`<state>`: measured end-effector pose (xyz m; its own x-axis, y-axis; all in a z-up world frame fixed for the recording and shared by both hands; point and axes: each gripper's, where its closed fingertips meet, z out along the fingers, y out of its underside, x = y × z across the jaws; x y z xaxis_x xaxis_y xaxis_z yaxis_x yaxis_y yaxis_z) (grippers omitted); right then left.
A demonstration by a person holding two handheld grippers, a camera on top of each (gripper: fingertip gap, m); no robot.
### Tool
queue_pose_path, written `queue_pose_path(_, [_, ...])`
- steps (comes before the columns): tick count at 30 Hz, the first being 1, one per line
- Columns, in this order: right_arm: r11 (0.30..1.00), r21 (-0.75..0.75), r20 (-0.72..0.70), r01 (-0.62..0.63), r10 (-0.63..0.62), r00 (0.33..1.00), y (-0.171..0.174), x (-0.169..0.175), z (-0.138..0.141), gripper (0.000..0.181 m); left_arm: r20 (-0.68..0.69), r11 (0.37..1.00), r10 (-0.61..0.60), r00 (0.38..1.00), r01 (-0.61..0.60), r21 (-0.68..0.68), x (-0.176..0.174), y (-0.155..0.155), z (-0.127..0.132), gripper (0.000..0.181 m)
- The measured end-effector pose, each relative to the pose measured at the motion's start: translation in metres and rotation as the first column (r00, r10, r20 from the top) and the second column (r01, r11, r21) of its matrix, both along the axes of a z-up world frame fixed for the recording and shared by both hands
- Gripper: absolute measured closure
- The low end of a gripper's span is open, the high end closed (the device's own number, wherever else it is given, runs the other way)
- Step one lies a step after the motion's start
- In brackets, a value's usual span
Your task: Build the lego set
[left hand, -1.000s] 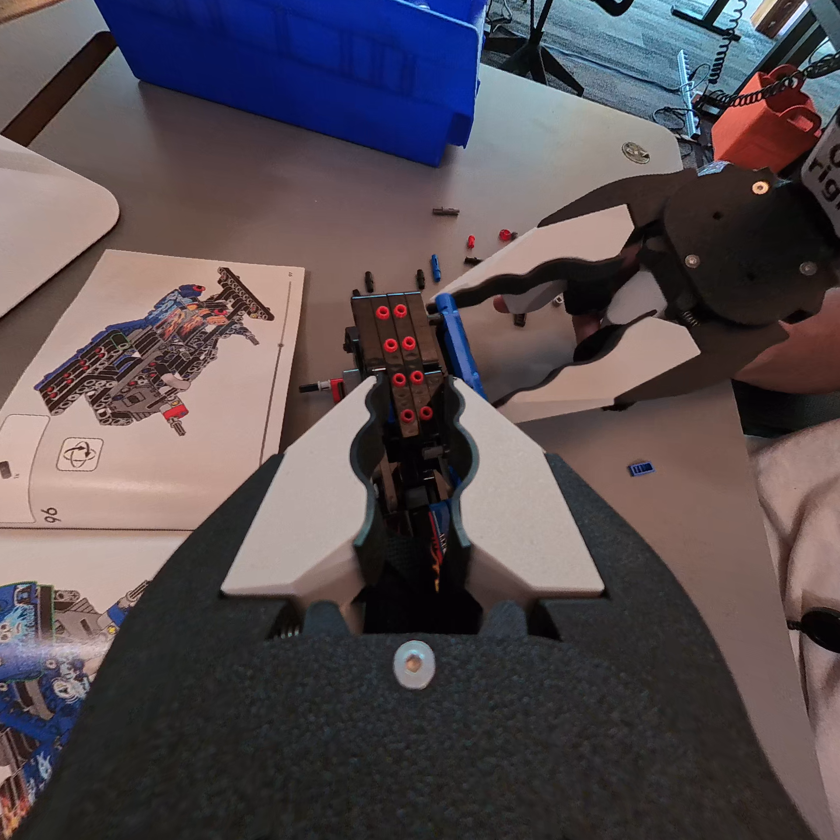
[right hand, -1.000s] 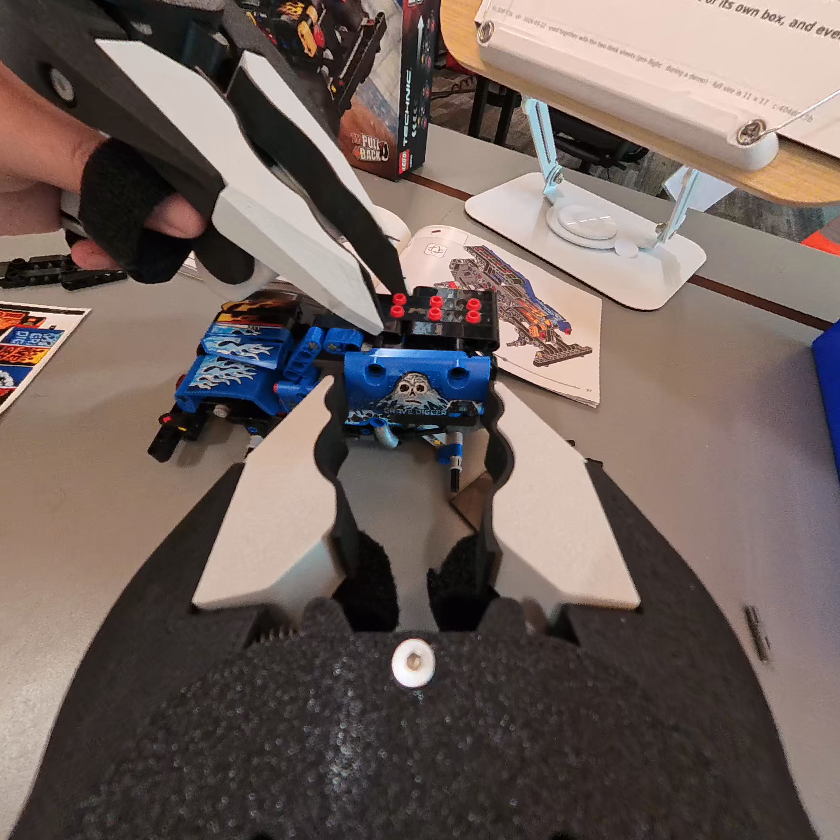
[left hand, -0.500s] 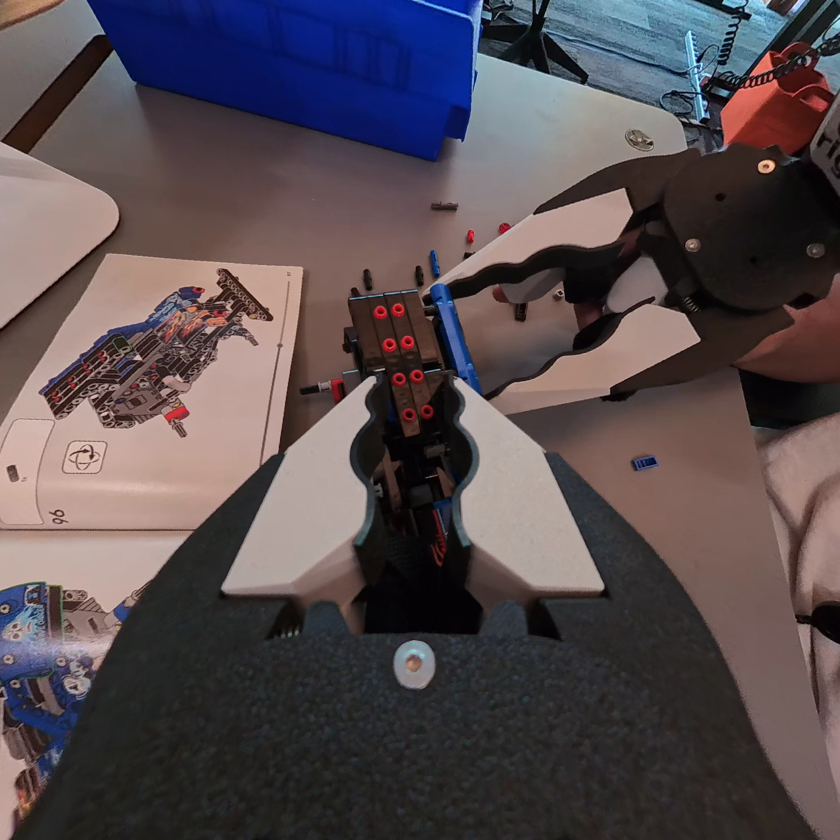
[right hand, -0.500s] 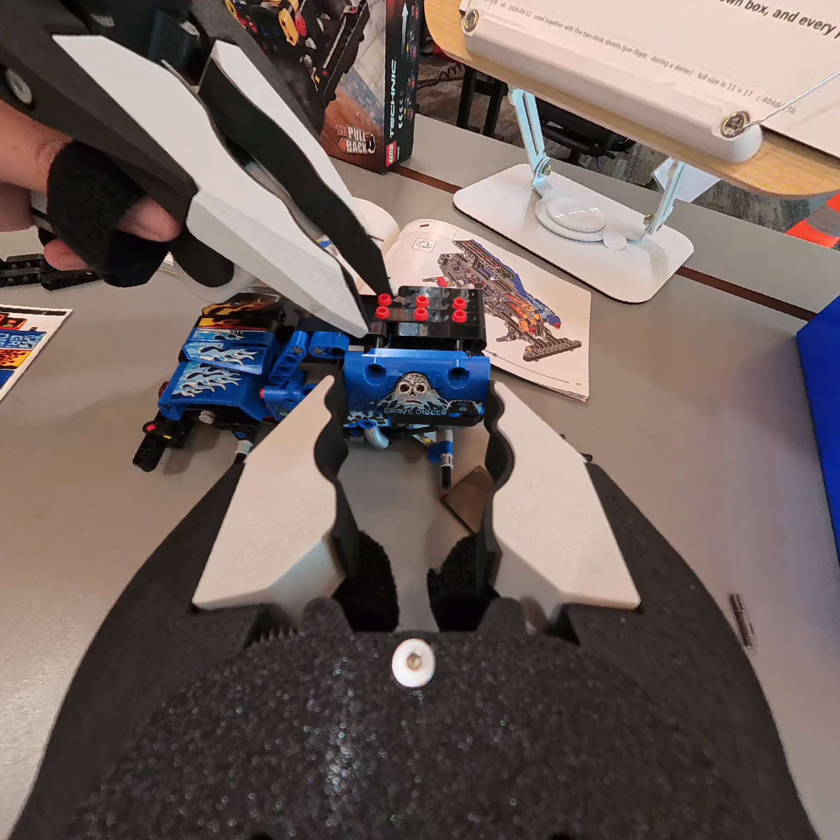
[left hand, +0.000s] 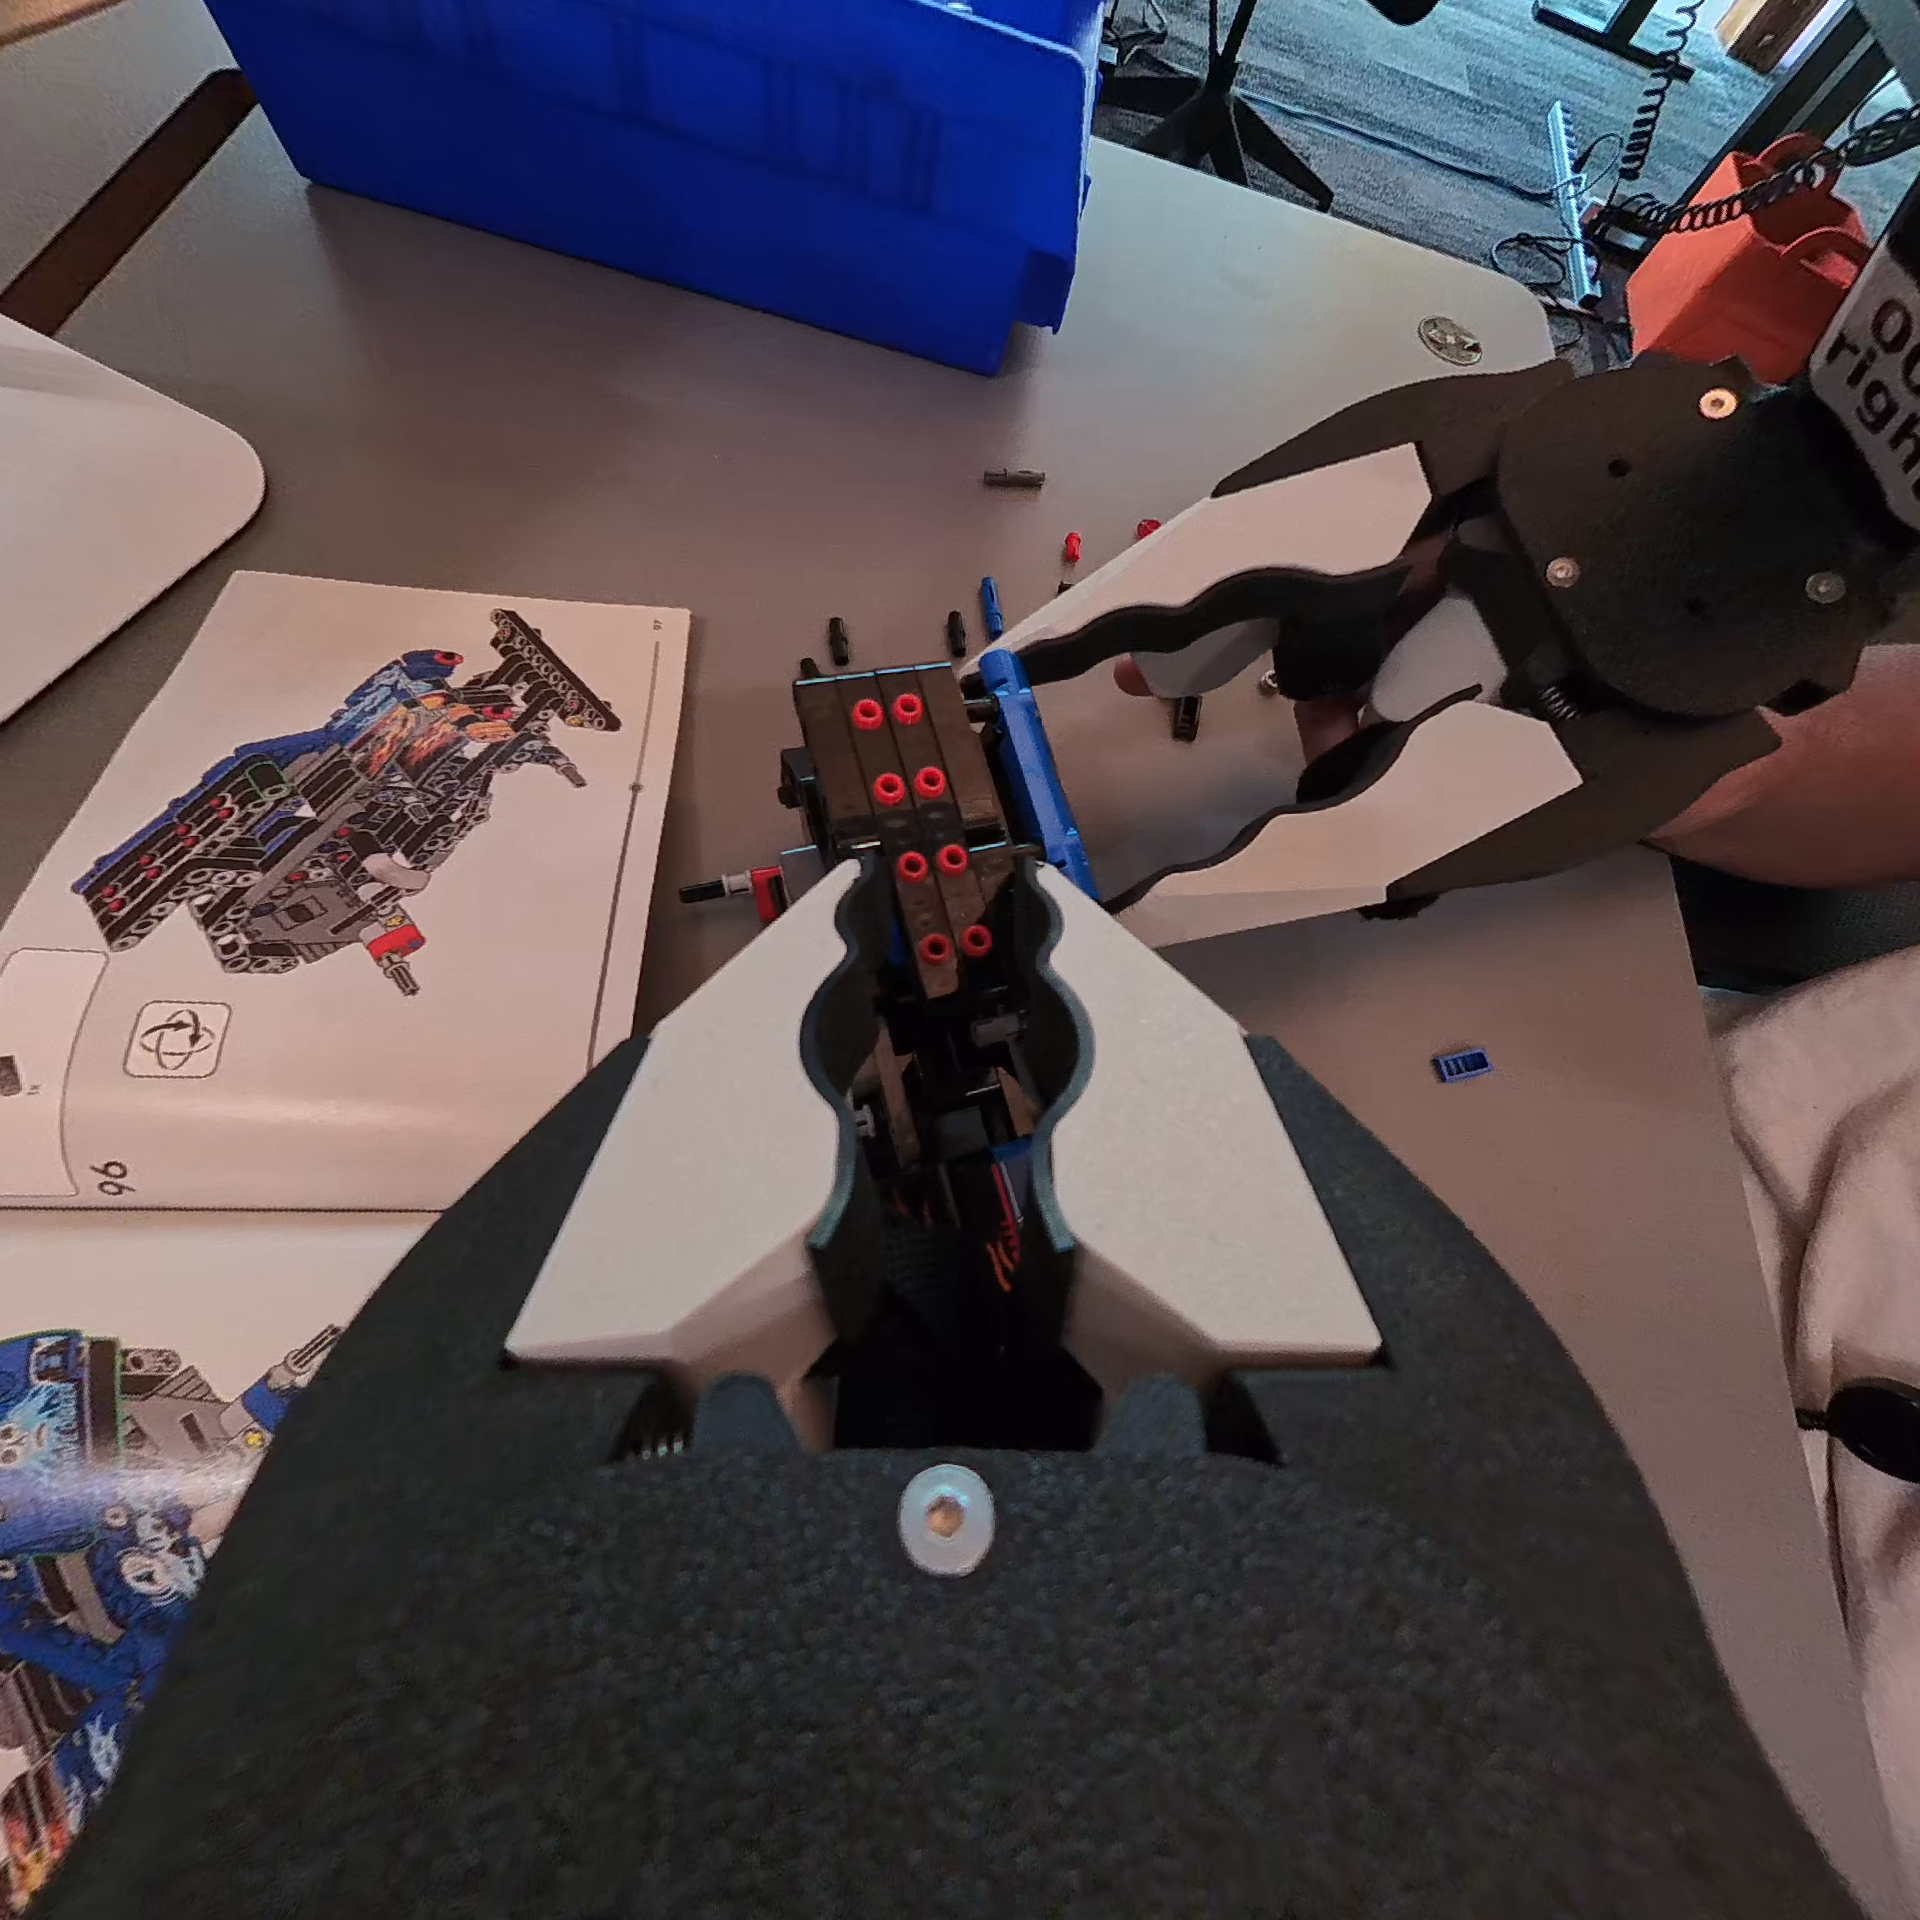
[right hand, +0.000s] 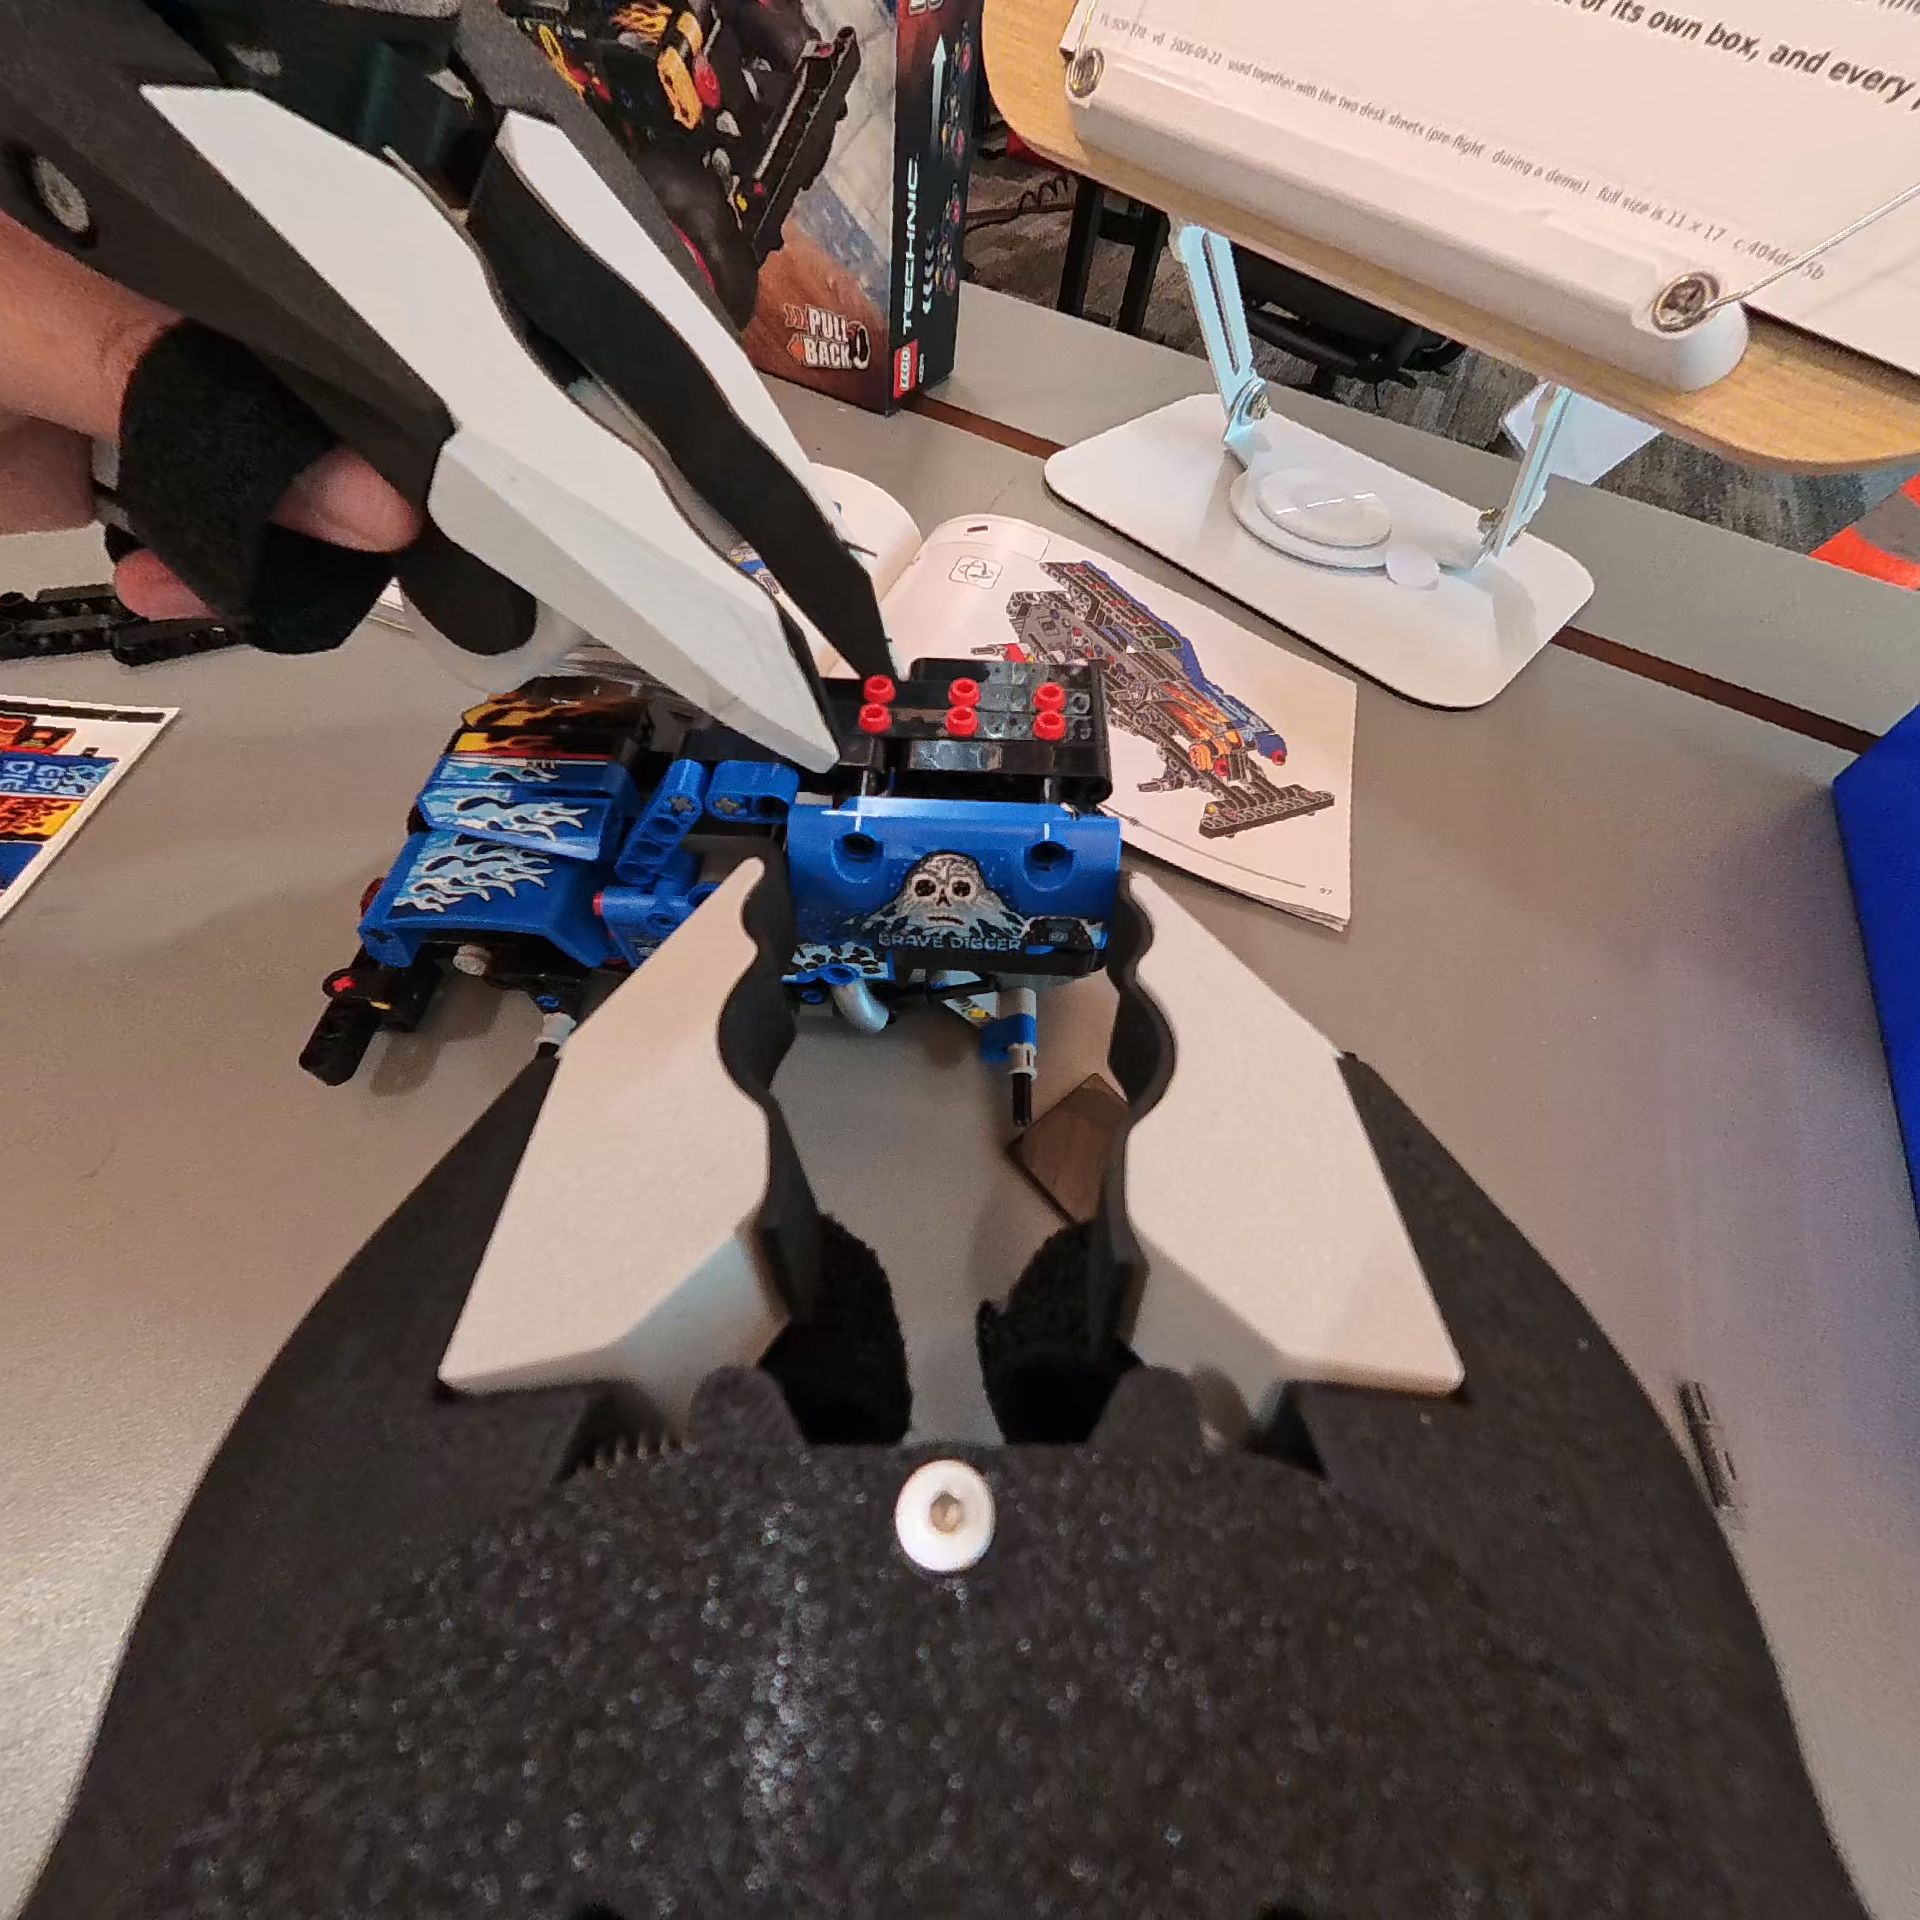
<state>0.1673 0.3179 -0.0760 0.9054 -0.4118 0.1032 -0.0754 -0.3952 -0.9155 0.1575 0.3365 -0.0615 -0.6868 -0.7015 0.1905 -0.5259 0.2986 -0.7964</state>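
The partly built truck model [left hand: 894, 790] lies on the grey table: black beams with red pins on top, blue flame panels at the side. My left gripper [left hand: 948, 894] is shut on the model's black beam section, which runs back between the fingers. In the right wrist view the model [right hand: 966, 717] has a blue skull panel [right hand: 945, 894] facing me. My right gripper [right hand: 940, 883] is open, with one fingertip at each end of that panel. The left gripper [right hand: 857, 717] reaches in from the upper left. The right gripper [left hand: 1049, 790] also shows in the left wrist view.
An open instruction booklet [left hand: 343, 883] lies left of the model. A blue bin [left hand: 675, 156] stands at the back. Loose pins [left hand: 1013, 478] and a small blue piece [left hand: 1460, 1065] lie around. A white stand base [right hand: 1351, 561], a set box [right hand: 831, 187] and a sticker sheet [right hand: 62, 790] are nearby.
Almost nothing has moved. My left gripper keeps its hold on the model. My right gripper stays open around the blue panel, with only a slight shift of view.
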Motion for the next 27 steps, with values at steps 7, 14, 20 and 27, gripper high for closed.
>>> queue_pose_path(7, [1.0,0.001,0.006,-0.008,0.008,1.0,0.001,0.0,0.001,0.122,-0.004,1.0,-0.015,1.0,0.014,-0.023,-0.001,-0.003,0.009,0.142])
queue_pose_path(14, [1.0,-0.001,0.004,-0.011,0.011,1.0,0.002,-0.001,0.0,0.122,-0.07,0.993,0.032,0.997,-0.024,0.115,0.004,-0.001,-0.004,0.116])
queue_pose_path(20, [1.0,-0.002,-0.001,-0.014,0.014,1.0,0.002,-0.002,0.0,0.122,-0.189,0.99,0.013,0.982,0.015,0.142,0.005,-0.008,-0.012,0.123])
queue_pose_path(27, [1.0,-0.005,-0.003,-0.019,0.019,1.0,0.003,-0.003,0.0,0.122,-0.247,0.968,0.015,0.969,0.048,0.246,0.006,-0.008,-0.017,0.127])
